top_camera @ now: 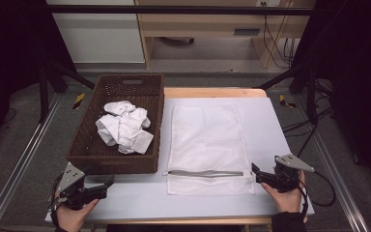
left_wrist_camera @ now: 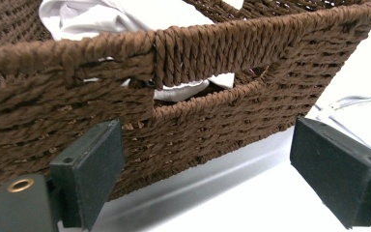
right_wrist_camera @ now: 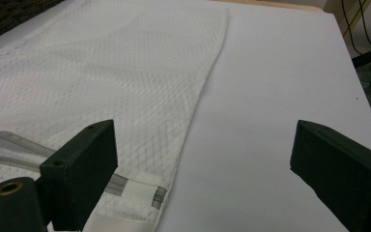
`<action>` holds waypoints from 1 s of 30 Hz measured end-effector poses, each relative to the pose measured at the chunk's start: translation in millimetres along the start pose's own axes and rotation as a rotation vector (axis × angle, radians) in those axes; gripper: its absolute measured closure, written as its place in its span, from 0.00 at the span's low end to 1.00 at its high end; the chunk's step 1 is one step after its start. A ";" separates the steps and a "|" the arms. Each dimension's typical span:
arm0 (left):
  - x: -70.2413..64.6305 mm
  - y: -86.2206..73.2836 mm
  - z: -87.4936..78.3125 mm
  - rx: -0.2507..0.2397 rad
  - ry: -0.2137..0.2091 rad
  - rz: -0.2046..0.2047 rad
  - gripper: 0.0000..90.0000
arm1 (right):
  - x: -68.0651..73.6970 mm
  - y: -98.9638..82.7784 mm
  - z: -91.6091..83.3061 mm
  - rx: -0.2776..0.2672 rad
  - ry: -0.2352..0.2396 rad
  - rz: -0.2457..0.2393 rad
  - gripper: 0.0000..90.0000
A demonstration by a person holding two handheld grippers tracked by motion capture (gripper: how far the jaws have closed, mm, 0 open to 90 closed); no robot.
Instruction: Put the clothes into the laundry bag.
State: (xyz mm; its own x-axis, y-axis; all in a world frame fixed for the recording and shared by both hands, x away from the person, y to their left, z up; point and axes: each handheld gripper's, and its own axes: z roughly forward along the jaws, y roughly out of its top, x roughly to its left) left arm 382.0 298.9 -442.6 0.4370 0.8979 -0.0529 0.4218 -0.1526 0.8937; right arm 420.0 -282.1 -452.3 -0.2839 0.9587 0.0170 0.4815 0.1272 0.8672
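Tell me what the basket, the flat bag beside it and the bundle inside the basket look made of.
Basket: dark brown woven twisted cord, maybe paper rope or rattan, matte. Flat bag: white fine mesh fabric, diamond net pattern, grey zipper along its near edge. Bundle: crumpled white cloth, soft folds, probably a garment.

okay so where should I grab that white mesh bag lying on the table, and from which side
Probably the near right corner of the mesh bag, at the end of its zipper. The bag lies flat, so only its edges give the jaws a lip, and there the sewn band looks thicker. Come in low from the right with the right gripper, which is open beside that corner.
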 end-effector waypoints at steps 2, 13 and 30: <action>-0.4 1.1 -1.2 -0.006 0.001 -0.004 0.13 | -0.1 -0.5 0.3 0.003 0.001 0.004 0.11; -3.8 13.2 -16.0 -0.056 0.020 -0.018 0.14 | 11.1 2.3 2.0 0.003 0.022 -0.016 0.11; -16.2 60.4 -29.5 -0.135 0.050 0.039 0.15 | 19.8 5.9 0.7 -0.002 0.036 -0.043 0.11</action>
State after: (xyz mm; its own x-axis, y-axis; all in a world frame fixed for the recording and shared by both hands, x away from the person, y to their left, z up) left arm 376.9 287.3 -374.6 0.4096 0.9123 0.0016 0.2932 -0.1333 0.9467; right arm 417.8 -262.2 -447.2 -0.3340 0.9426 -0.0028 0.4665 0.1678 0.8685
